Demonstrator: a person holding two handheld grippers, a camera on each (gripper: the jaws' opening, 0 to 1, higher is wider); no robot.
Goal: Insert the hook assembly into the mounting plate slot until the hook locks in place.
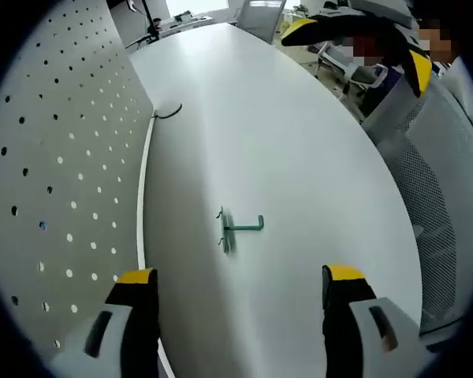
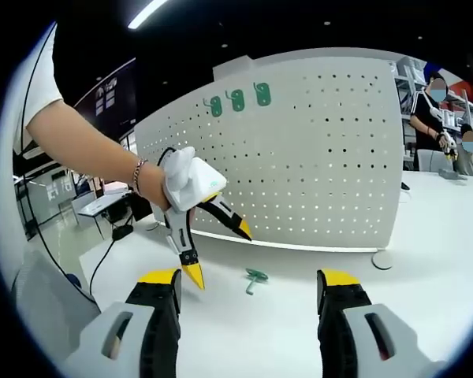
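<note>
A small green hook assembly point(image 1: 238, 228) lies flat on the white table point(image 1: 284, 157), a short way ahead of my left gripper point(image 1: 240, 285), which is open and holds nothing. Beside it the white perforated mounting plate point(image 1: 63, 189) stands upright along the table. In the right gripper view the same hook point(image 2: 256, 278) lies on the table in front of the pegboard point(image 2: 315, 157). My right gripper point(image 2: 248, 293) is open and empty, just short of the hook. The left gripper point(image 2: 221, 244), held by a person's hand, hangs open over the table, left of the hook.
Three green hooks point(image 2: 236, 99) hang near the pegboard's top edge. A round foot point(image 2: 383, 259) supports the board at its right end. A black cable point(image 1: 167, 112) lies by the board's far end. A mesh office chair point(image 1: 433, 197) stands at the table's edge. People stand in the background.
</note>
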